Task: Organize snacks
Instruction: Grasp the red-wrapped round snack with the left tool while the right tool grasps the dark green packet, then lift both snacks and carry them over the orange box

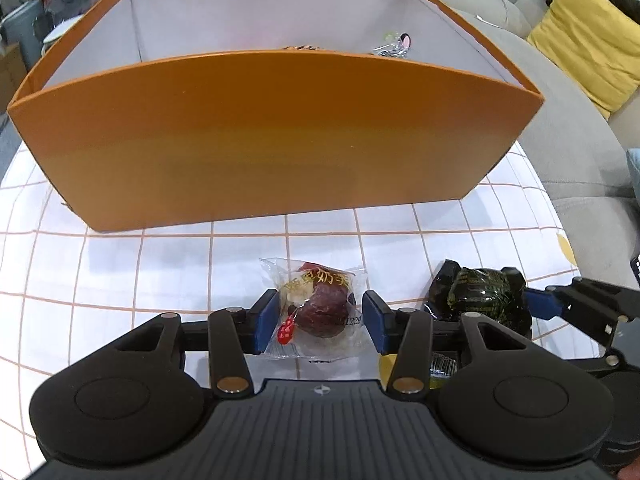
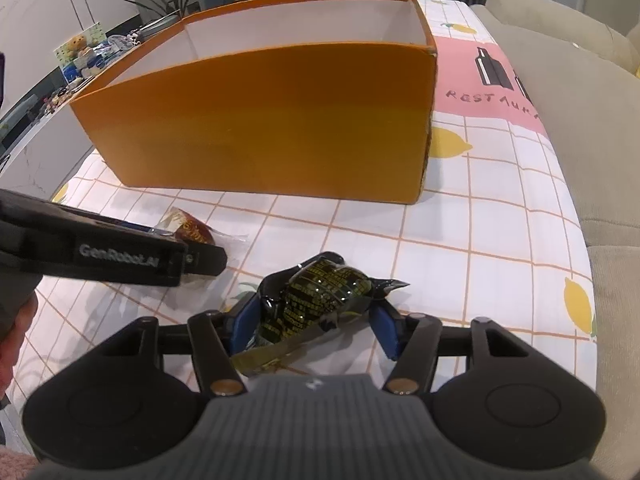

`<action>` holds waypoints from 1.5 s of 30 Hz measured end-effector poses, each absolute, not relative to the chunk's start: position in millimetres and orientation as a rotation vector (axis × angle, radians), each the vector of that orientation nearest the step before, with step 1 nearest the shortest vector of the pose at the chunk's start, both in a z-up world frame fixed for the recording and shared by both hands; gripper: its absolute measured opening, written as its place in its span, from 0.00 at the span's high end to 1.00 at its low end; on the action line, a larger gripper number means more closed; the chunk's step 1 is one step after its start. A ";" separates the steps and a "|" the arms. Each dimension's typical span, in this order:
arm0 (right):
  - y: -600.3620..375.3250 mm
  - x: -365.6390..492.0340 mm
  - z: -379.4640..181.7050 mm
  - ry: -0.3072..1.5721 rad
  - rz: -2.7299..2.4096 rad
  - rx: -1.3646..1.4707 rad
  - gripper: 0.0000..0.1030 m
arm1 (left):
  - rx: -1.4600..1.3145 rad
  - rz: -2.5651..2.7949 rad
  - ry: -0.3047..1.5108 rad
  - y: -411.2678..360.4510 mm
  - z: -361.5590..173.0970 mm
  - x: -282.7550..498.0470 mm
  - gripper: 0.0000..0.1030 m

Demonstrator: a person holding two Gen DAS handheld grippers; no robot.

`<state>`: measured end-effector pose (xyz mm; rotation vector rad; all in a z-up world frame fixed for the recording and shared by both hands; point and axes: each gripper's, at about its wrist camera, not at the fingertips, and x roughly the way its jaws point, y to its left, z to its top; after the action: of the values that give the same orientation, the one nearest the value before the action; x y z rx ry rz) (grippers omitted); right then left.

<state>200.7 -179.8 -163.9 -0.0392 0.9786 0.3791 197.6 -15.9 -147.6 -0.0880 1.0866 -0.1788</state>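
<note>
A clear-wrapped snack with a dark red filling (image 1: 320, 308) lies on the tablecloth between the fingers of my left gripper (image 1: 320, 320); the jaws stand either side of it with small gaps. A black and gold wrapped snack (image 2: 316, 296) lies between the fingers of my right gripper (image 2: 316, 320); the pads look close against the wrapper. It also shows in the left wrist view (image 1: 480, 296). An orange box (image 1: 272, 136) with white inner walls and a divider stands behind both; wrapped sweets (image 1: 394, 46) lie inside. The left gripper (image 2: 192, 258) and the red snack (image 2: 192, 230) also show in the right wrist view.
The table carries a white checked cloth with lemons (image 2: 500, 240) and a pink patch (image 2: 480, 76). A grey sofa (image 2: 580, 120) runs along the right edge, with a yellow cushion (image 1: 588, 36). Plants and shelves stand far behind.
</note>
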 end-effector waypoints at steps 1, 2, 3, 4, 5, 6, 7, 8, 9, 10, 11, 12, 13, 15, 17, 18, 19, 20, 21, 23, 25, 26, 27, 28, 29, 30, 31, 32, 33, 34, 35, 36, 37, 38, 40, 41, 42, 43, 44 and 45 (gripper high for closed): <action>-180.4 200.1 -163.2 0.973 0.382 -0.033 0.43 | -0.090 -0.180 1.083 -15.6 -148.2 196.7 0.48; -181.7 199.4 -162.6 0.969 0.386 -0.023 0.43 | -0.095 -0.184 1.081 -14.2 -148.5 196.8 0.51; -183.0 199.7 -162.2 0.964 0.389 -0.008 0.43 | -0.105 -0.187 1.080 -13.2 -148.6 196.3 0.52; -183.8 199.0 -161.9 0.959 0.391 0.009 0.41 | -0.113 -0.186 1.079 -11.8 -148.5 196.1 0.53; -185.9 199.4 -161.8 0.955 0.393 0.030 0.40 | -0.122 -0.184 1.078 -9.6 -148.4 195.7 0.53; -188.2 200.5 -162.1 0.951 0.391 0.054 0.39 | -0.134 -0.181 1.078 -6.7 -148.1 195.2 0.54; -191.2 202.1 -162.5 0.946 0.388 0.084 0.39 | -0.142 -0.181 1.077 -4.8 -148.1 195.0 0.54; -194.2 203.7 -163.1 0.944 0.384 0.114 0.39 | -0.149 -0.184 1.076 -3.4 -148.4 194.8 0.54; -196.7 205.5 -163.2 0.943 0.378 0.146 0.39 | -0.151 -0.188 1.074 -1.6 -148.2 194.1 0.54; -199.2 207.4 -163.6 0.942 0.374 0.176 0.39 | -0.150 -0.191 1.072 -1.1 -148.1 193.5 0.54; -200.6 209.0 -164.3 0.939 0.370 0.196 0.39 | -0.147 -0.192 1.070 -1.3 -148.3 193.4 0.54; -199.8 210.0 -164.6 0.937 0.367 0.202 0.39 | -0.144 -0.193 1.069 -1.4 -148.1 193.2 0.54; -198.0 210.4 -165.1 0.938 0.363 0.196 0.39 | -0.142 -0.194 1.068 -1.3 -147.9 193.0 0.54; -193.8 210.4 -167.9 0.939 0.351 0.167 0.44 | -0.142 -0.197 1.066 -1.6 -148.6 193.6 0.54; -191.0 209.4 -171.0 0.937 0.352 0.157 0.45 | -0.145 -0.200 1.063 -1.3 -149.5 193.9 0.54; -189.7 208.3 -170.8 0.934 0.352 0.146 0.45 | -0.145 -0.202 1.062 -0.8 -149.6 193.6 0.54; -187.3 206.9 -170.7 0.933 0.353 0.129 0.45 | -0.145 -0.203 1.061 -0.5 -149.5 193.2 0.54; -185.5 205.5 -170.9 0.931 0.354 0.112 0.45 | -0.144 -0.205 1.061 -0.4 -149.5 192.9 0.54; -183.8 204.2 -170.9 0.930 0.356 0.095 0.44 | -0.144 -0.206 1.060 -0.1 -149.6 192.6 0.54; -180.7 201.8 -170.4 0.928 0.352 0.060 0.45 | -0.142 -0.205 1.058 -0.3 -149.8 192.3 0.54; -178.5 201.5 -170.8 0.927 0.353 0.031 0.49 | -0.138 -0.203 1.057 -1.1 -149.7 192.2 0.54; -177.6 200.9 -170.4 0.928 0.358 0.022 0.49 | -0.138 -0.202 1.057 -1.3 -149.5 192.0 0.54; -177.2 200.3 -170.0 0.927 0.360 0.020 0.50 | -0.140 -0.201 1.056 -1.1 -149.2 191.8 0.54; -176.9 199.7 -169.4 0.924 0.360 0.019 0.51 | -0.144 -0.199 1.055 -0.9 -149.3 191.6 0.54; -176.2 199.3 -168.8 0.922 0.360 0.014 0.51 | -0.148 -0.198 1.053 -0.7 -149.3 191.2 0.55; -175.5 199.0 -168.1 0.922 0.359 0.010 0.52 | -0.155 -0.195 1.050 0.0 -149.6 190.5 0.55; -174.9 198.7 -167.4 0.922 0.360 0.005 0.52 | -0.162 -0.191 1.047 0.8 -149.7 189.6 0.55; -174.7 198.4 -167.2 0.923 0.362 0.003 0.53 | -0.164 -0.188 1.046 1.2 -149.6 188.8 0.55; -174.4 198.1 -166.2 0.922 0.365 0.004 0.53 | -0.161 -0.184 1.047 1.2 -149.0 188.1 0.55; -174.6 197.8 -165.2 0.921 0.367 0.005 0.53 | -0.161 -0.181 1.048 1.1 -148.4 187.9 0.56; -174.9 197.7 -163.8 0.919 0.369 0.008 0.53 | -0.166 -0.181 1.048 1.4 -147.4 187.5 0.56; -175.2 197.5 -161.7 0.916 0.368 0.010 0.53 | -0.176 -0.184 1.047 2.4 -146.0 187.1 0.56; -175.3 197.2 -159.3 0.912 0.369 0.013 0.53 | -0.190 -0.188 1.046 3.8 -143.8 186.8 0.56; -175.8 197.6 -157.4 0.908 0.371 0.017 0.53 | -0.198 -0.190 1.043 4.3 -141.5 186.4 0.56; -176.6 197.4 -152.3 0.901 0.372 0.028 0.53 | -0.200 -0.197 1.036 4.9 -135.9 184.7 0.56; -177.0 196.8 -149.4 0.898 0.373 0.031 0.53 | -0.201 -0.200 1.033 4.8 -133.1 183.7 0.56; -177.3 196.3 -146.8 0.896 0.372 0.033 0.53 | -0.204 -0.202 1.031 5.3 -129.9 182.2 0.56; -177.5 195.3 -143.7 0.892 0.372 0.034 0.53 | -0.207 -0.202 1.029 5.6 -127.1 181.0 0.56; -177.8 194.5 -140.4 0.888 0.372 0.037 0.53 | -0.212 -0.202 1.024 6.3 -123.5 179.2 0.56; -178.3 193.5 -137.3 0.884 0.373 0.040 0.53 | -0.215 -0.204 1.017 7.0 -119.5 177.7 0.56</action>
<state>193.5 -178.3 -137.3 0.0404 0.8836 0.3726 177.7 7.0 -119.5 -0.2149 1.0165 -0.2042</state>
